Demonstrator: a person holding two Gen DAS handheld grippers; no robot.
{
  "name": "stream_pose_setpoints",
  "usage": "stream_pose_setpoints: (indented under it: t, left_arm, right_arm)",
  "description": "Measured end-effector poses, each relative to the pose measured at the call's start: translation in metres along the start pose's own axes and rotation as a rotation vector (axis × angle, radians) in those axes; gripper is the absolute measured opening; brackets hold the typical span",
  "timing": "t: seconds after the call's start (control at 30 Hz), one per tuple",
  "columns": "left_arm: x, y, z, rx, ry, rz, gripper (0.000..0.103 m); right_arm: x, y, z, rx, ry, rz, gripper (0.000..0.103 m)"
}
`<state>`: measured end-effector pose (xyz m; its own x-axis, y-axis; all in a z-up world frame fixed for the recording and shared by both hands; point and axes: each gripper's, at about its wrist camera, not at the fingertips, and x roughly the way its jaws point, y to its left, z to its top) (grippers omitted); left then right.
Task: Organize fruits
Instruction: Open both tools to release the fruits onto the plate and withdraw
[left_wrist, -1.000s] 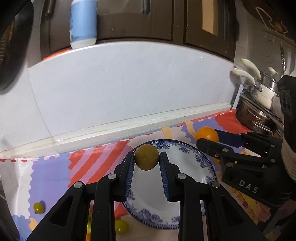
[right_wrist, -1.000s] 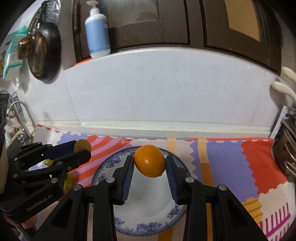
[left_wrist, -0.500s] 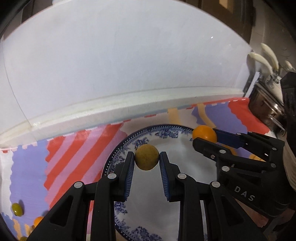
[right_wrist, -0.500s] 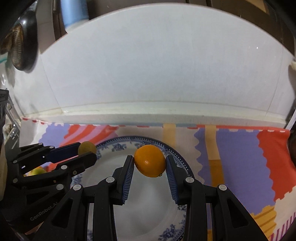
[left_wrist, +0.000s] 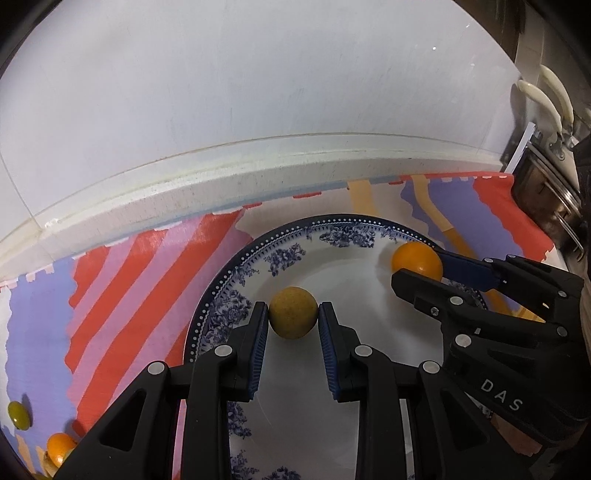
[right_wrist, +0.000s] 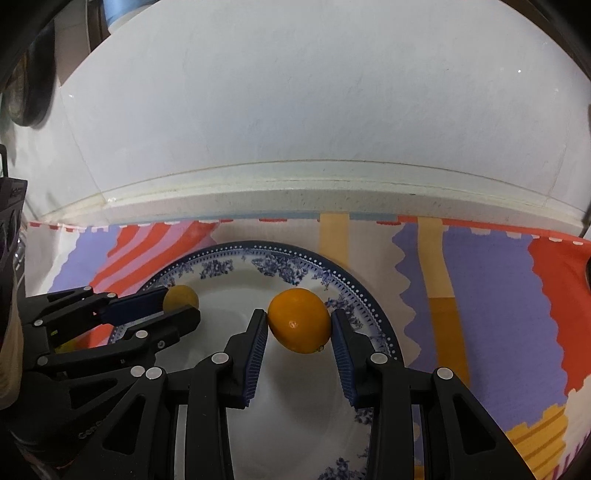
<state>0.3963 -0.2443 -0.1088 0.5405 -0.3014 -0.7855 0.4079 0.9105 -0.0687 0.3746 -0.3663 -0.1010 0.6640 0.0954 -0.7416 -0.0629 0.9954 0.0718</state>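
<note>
1. Fruits are being gathered onto one blue-and-white plate (left_wrist: 236, 280), so each gripper has been given one fruit to carry.
2. A small dull-yellow round fruit (left_wrist: 293, 313) is pinched in the left gripper (left_wrist: 293, 319). Its jaws are narrow, and the fruit is pressed from both sides by the blue pads (left_wrist: 259, 343) so it cannot roll away.
3. An orange (right_wrist: 299, 320) is pinched the same way in the right gripper (right_wrist: 300, 325). The jaws are set a little wider here, because the orange is the bigger fruit.
4. Both fruits are held over the white middle of the plate. In the left wrist view, the orange is seen at about 2 o'clock from the yellow fruit. They are kept apart, so they will not bump when they are let go.
5. Both grippers are pointed down at a slant toward the plate. It cannot be told whether the fruits are touching the plate yet.
6. The plate is laid on a striped cloth (right_wrist: 480, 295) near the white wall (right_wrist: 332, 110).
7. More small fruits are left on the cloth at about 8 o'clock in the left wrist view: a little green one (left_wrist: 19, 415) and an orange one (left_wrist: 61, 445). These are judged to be waiting for their turn.
8. Letting go is judged to be the next step. A round fruit could roll off if it is dropped from too high.
</note>
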Motion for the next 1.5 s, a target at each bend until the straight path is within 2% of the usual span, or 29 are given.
stream_pose_setpoints:
  t: [0.17, 0.3, 0.47, 0.77, 1.13, 1.23, 1.47, 1.5]
  left_arm:
    - [0.001, 0.001, 0.0, -0.013, 0.003, 0.002, 0.029]
    - [-0.005, 0.001, 0.001, -0.01, -0.01, 0.011, 0.035]
    - [-0.026, -0.001, 0.002, -0.002, -0.059, 0.024, 0.042]
    - [-0.083, -0.002, -0.005, -0.003, -0.162, 0.047, 0.051]
    - [-0.156, 0.006, -0.031, -0.041, -0.27, 0.063, 0.058]
    - [-0.175, 0.008, -0.039, -0.047, -0.292, 0.074, 0.061]
    - [-0.218, 0.02, -0.063, -0.083, -0.347, 0.108, 0.065]
    - [-0.224, 0.023, -0.067, -0.09, -0.352, 0.112, 0.065]
  right_arm:
    - [0.001, 0.0, 0.0, -0.002, 0.006, 0.006, 0.036]
    - [0.0, 0.0, 0.001, 0.001, 0.005, 0.009, 0.036]
    - [-0.01, -0.003, 0.0, 0.036, -0.013, 0.014, 0.042]
    - [-0.053, 0.005, -0.003, 0.044, -0.082, -0.004, 0.042]
    - [-0.118, 0.042, -0.015, -0.007, -0.196, 0.012, 0.043]
    - [-0.134, 0.052, -0.02, -0.021, -0.22, 0.02, 0.048]
    - [-0.164, 0.081, -0.033, -0.056, -0.262, 0.041, 0.049]
    - [-0.168, 0.086, -0.036, -0.062, -0.267, 0.042, 0.051]
